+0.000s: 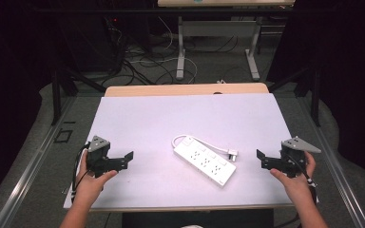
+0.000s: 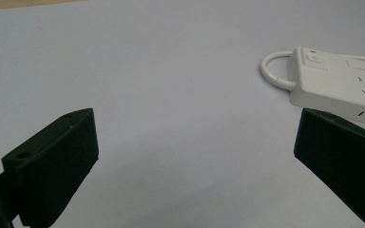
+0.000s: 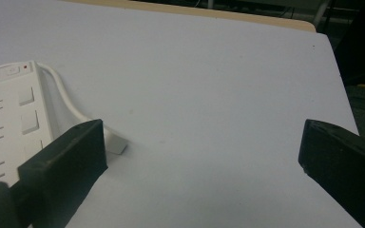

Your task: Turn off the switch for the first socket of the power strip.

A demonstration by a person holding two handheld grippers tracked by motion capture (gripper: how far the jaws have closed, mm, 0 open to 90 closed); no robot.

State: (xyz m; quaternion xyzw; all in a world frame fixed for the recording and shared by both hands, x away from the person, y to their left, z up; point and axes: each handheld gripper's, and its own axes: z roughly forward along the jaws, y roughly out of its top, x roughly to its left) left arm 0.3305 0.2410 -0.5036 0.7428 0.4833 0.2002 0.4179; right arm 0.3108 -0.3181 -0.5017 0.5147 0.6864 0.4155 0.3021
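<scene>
A white power strip (image 1: 204, 162) lies at an angle in the middle of the white table top (image 1: 171, 118). Its short cable loops round the far end, and the plug (image 1: 233, 153) rests beside it on the right. My left gripper (image 1: 126, 160) is held low over the table to the strip's left, jaws wide open and nothing between them. In the left gripper view the strip (image 2: 342, 83) lies ahead to the right of the open left gripper (image 2: 195, 161). My right gripper (image 1: 262, 159) sits to the strip's right, open and empty. In the right gripper view the strip (image 3: 4, 123) and plug (image 3: 115, 143) show at the left.
The table's wooden far edge (image 1: 185, 89) shows beyond the white sheet. Behind it, another table's metal legs (image 1: 180, 52) stand among loose cables (image 1: 138, 66) on the floor. Dark frame posts stand on both sides.
</scene>
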